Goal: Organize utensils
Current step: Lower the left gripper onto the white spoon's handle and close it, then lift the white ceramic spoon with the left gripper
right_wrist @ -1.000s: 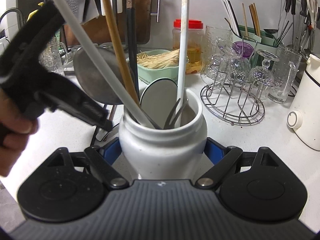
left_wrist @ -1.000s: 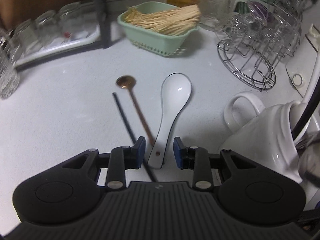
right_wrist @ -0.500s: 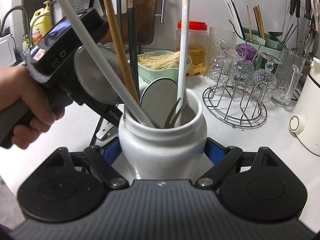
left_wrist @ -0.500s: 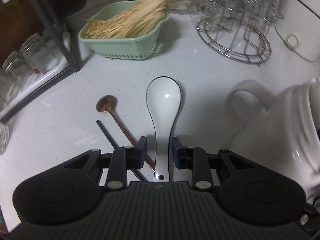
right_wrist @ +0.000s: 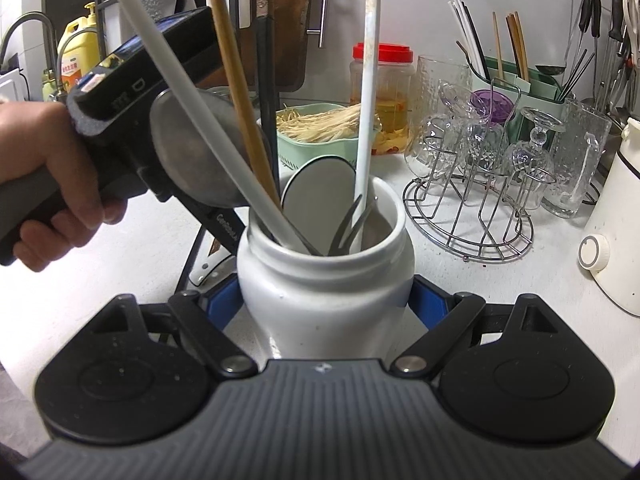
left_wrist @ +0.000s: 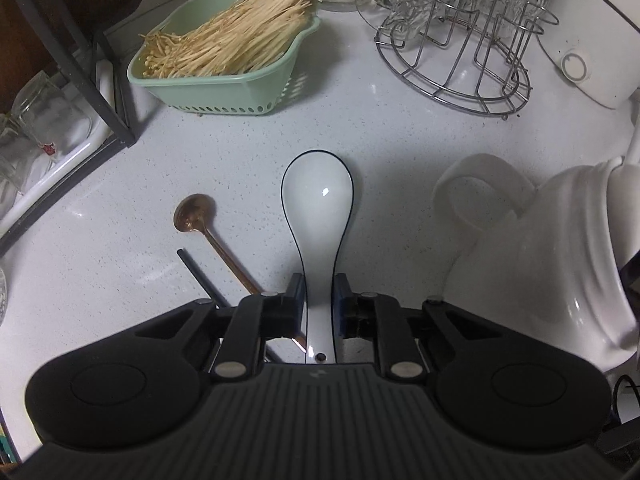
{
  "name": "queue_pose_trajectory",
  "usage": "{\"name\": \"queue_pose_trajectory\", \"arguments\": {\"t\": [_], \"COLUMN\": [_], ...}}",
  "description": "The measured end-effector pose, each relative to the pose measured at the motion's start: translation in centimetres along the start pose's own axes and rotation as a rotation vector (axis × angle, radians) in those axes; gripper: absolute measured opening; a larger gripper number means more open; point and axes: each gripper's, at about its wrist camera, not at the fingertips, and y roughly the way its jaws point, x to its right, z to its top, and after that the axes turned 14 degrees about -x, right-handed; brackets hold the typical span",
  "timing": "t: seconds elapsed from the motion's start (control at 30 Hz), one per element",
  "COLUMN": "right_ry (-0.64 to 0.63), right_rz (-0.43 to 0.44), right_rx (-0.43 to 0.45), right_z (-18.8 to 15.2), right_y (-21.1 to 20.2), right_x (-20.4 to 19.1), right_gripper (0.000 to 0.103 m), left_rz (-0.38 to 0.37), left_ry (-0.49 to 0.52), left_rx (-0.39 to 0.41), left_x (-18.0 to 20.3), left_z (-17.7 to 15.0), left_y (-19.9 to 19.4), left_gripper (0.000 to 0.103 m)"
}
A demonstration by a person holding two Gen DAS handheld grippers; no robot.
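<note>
My left tool (left_wrist: 320, 300) is closing on the spoon (left_wrist: 318, 216); its handle sits between the pads, which look just on it. The spoon is white ceramic with a thin dark rim, glossy, bowl up, flat on the worktop (left_wrist: 120, 240) left of the jar (left_wrist: 560, 260). A copper spoon (left_wrist: 208, 232) lies further left. My right tool (right_wrist: 324, 300) is clamped around the jar (right_wrist: 324, 280), white and stuffed with chopsticks.

The copper spoon's (left_wrist: 196, 214) handle end and the black chopstick's (left_wrist: 200, 274) lower end vanish under the left gripper (left_wrist: 319, 300).
</note>
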Motion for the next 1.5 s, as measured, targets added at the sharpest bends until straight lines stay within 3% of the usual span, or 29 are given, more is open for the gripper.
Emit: {"name": "queue_pose_trajectory", "arguments": {"t": [0.2,0.57,1.2,1.5], "right_ry": [0.000,-0.002,-0.007,-0.004], "right_rz": [0.000,0.001,0.002,-0.002], "right_rx": [0.003,0.006,0.008,0.011], "right_z": [0.1,0.1,0.3,0.1], "right_y": [0.1,0.2,0.3,0.2], "right_x": [0.0,0.1,0.2,0.0], "right_gripper": [0.090,0.090,0.090,0.090], "left_rz": [-0.038,-0.198,-0.242,-0.255], "left_ry": [-0.065,-0.230,-0.300,-0.308], "left_rx": [-0.001,0.013,0.013,-0.024], "left_x": [-0.7,-1.6,-1.5,-0.2], "left_z": [-0.4,-3.1,-11.3,-15.6], "left_y": [-0.8,-3.1,-4.3,-4.4], "left_gripper": [0.017,0.017,0.017,0.017]}}
